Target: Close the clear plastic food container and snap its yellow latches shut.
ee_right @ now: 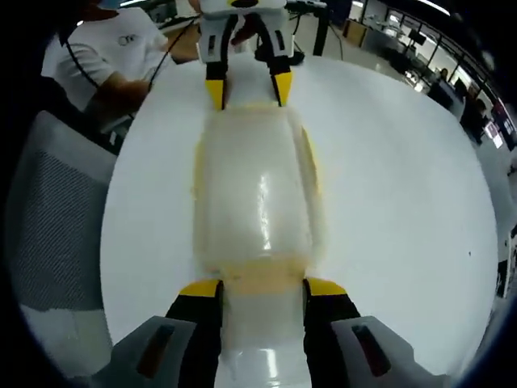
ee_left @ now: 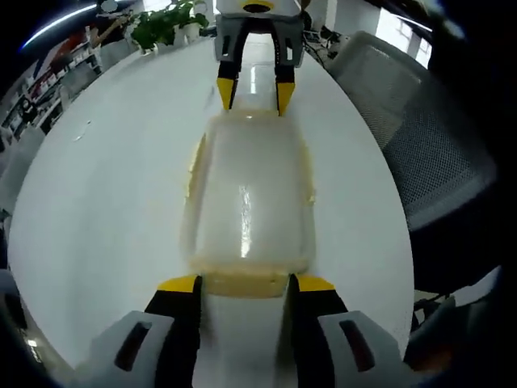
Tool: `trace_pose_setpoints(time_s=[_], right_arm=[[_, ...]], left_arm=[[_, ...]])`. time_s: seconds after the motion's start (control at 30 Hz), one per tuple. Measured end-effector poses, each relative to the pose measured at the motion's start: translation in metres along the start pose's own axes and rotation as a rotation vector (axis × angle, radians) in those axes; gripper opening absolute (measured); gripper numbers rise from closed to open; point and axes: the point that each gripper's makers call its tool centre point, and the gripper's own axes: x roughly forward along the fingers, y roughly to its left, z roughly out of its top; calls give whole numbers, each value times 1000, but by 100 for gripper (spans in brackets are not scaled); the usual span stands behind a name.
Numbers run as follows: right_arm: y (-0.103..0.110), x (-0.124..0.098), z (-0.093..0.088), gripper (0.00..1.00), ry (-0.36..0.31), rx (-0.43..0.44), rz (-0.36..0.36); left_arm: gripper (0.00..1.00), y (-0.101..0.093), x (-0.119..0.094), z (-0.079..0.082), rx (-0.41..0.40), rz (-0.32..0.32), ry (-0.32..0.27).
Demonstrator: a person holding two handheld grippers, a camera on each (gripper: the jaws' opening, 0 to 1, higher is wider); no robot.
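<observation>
No readable text; dark mark on person's white shirt (ee_right: pixel 121 40) illegible

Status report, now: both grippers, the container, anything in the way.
Left gripper and right gripper open, fingers at opposite ends of the container. Container on the white table, lid on, yellow end latch between right fingers. Nothing in the way.
</observation>
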Motion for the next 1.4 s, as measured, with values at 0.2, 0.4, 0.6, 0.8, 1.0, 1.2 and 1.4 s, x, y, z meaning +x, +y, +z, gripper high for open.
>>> trace_pose_setpoints(time_s=[0.2,0.4,0.6,0.8,1.0,1.2,1.4], right_arm=[[-2,2,1,39,8,11,20],[-2,1,0,39,23,12,20],[0,0,-1,38,24,9,24],[4,-1,-2,38,24,15,32],[11,-5,-1,38,16,24,45],[16,-11,3,38,-12,23,43],[16,-15,5,38,-28,19,36]], left_arm=[[42,0,2,2,20,-28,32],[39,-2,2,2,9,-22,23],[39,-5,1,2,-2,-17,-3],[39,-8,1,3,3,-18,-3],[38,-16,-1,4,-4,-20,-25],[38,-21,-6,3,-11,-18,-38],[38,-23,-11,7,-14,-14,-46]])
